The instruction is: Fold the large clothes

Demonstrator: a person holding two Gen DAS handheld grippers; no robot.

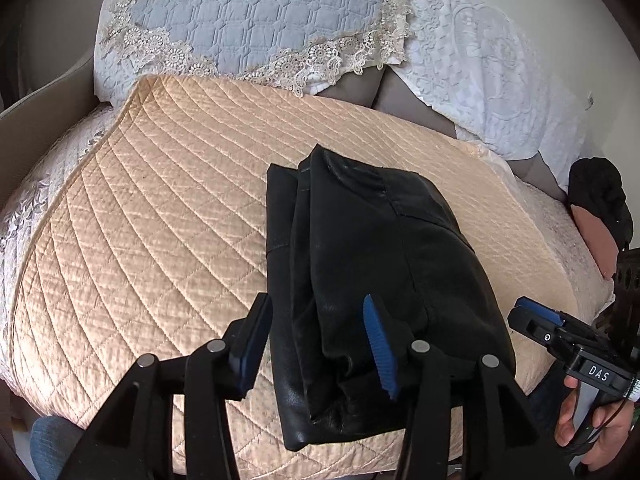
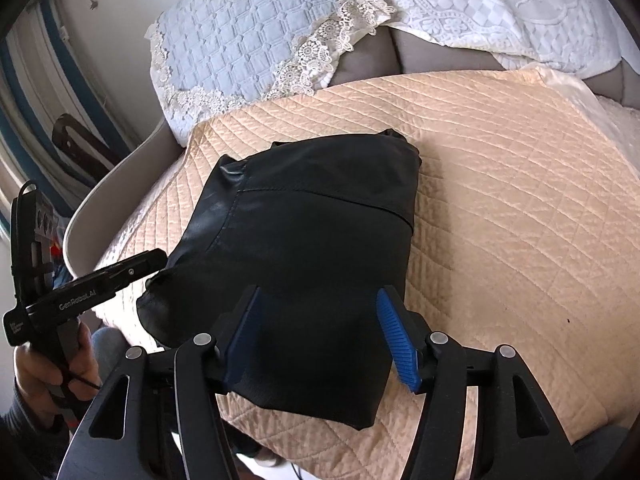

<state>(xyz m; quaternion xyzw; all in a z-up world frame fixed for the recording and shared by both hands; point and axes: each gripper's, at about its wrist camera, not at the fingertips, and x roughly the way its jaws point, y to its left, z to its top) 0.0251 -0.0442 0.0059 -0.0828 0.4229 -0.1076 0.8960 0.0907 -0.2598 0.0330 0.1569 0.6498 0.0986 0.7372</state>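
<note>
A black leather garment [image 1: 372,264] lies folded into a compact bundle on the peach quilted cover [image 1: 140,220]; it also shows in the right wrist view [image 2: 304,232]. My left gripper [image 1: 316,344] is open, its blue pads [image 1: 380,348] spread over the bundle's near left edge, holding nothing. My right gripper [image 2: 320,336] is open above the bundle's near end, blue pads [image 2: 398,340] apart, holding nothing. The right gripper also shows at the right edge of the left wrist view [image 1: 536,316], and the left gripper at the left of the right wrist view [image 2: 152,260].
A light-blue quilted pillow with lace trim [image 1: 248,16] and a white lace cover [image 1: 480,64] lie at the head of the bed. A beige curved bed frame [image 2: 120,200] runs along the left. A dark object [image 1: 600,196] sits at the far right.
</note>
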